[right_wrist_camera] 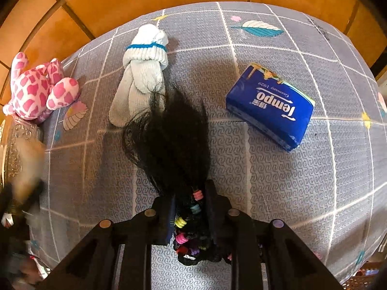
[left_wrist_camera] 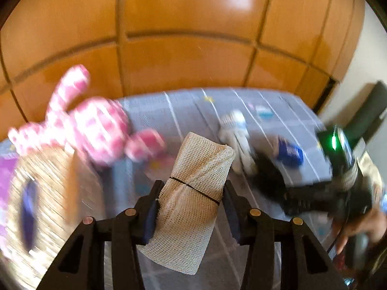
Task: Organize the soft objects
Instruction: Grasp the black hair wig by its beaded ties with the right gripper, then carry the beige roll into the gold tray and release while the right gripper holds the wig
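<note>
bare cloth (right_wrist_camera: pixel 290 193) right, tissue pack (right_wrist_camera: pixel 269 106) beyond

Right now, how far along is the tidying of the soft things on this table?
Midway, it seems. In hand: the left gripper clamps a rolled mesh cloth, and the right gripper grips a black hair bundle with coloured beads. Left on the tablecloth: knotted white gloves, a blue tissue pack, a pink plush toy. Nothing visibly put away yet.

plush toy (right_wrist_camera: pixel 40 89): pink-white patches | tissue pack (right_wrist_camera: pixel 269 106): blue | tablecloth (right_wrist_camera: pixel 290 181): grey, white grid
</note>
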Demonstrator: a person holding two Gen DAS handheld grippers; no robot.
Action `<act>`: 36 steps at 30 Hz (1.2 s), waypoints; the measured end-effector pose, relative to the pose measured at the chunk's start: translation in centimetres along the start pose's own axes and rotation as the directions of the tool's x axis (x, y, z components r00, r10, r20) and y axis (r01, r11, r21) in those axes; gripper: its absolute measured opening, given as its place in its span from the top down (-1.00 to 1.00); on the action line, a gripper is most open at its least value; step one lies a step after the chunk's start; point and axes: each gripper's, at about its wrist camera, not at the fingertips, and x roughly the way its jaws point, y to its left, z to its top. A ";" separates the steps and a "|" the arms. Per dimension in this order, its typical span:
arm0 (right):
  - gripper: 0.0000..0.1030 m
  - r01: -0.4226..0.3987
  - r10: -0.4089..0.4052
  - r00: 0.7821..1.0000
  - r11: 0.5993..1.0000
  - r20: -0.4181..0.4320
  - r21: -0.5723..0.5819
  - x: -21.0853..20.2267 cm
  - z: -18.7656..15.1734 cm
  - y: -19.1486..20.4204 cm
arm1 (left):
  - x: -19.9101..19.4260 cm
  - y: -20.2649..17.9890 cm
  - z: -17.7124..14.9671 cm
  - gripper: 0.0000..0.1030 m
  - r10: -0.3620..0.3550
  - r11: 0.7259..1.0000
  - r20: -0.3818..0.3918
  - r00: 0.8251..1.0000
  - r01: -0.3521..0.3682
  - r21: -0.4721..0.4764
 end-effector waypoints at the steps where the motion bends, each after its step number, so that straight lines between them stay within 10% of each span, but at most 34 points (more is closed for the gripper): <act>1: 0.56 0.005 -0.005 1.000 1.000 0.002 -0.004 0.0 0.0 0.1 | -0.4 1.2 1.2 0.06 0.023 1.000 0.005 1.000 -0.023 -0.017; 11: 0.56 0.016 -0.016 1.000 1.000 0.007 -0.004 0.0 0.0 0.1 | -5.5 16.5 4.5 0.06 0.296 0.924 0.021 0.955 -0.281 -0.260; 28: 0.55 0.037 -0.037 0.999 0.999 0.009 -0.019 0.2 0.0 0.7 | -15.1 23.1 -13.8 0.06 0.367 0.838 -0.005 0.930 -0.333 -0.432; 36: 0.55 0.067 -0.067 0.998 0.997 0.016 -0.035 0.5 -0.2 1.6 | -17.2 24.2 -20.8 0.03 0.568 0.702 -0.074 0.820 -0.529 -0.477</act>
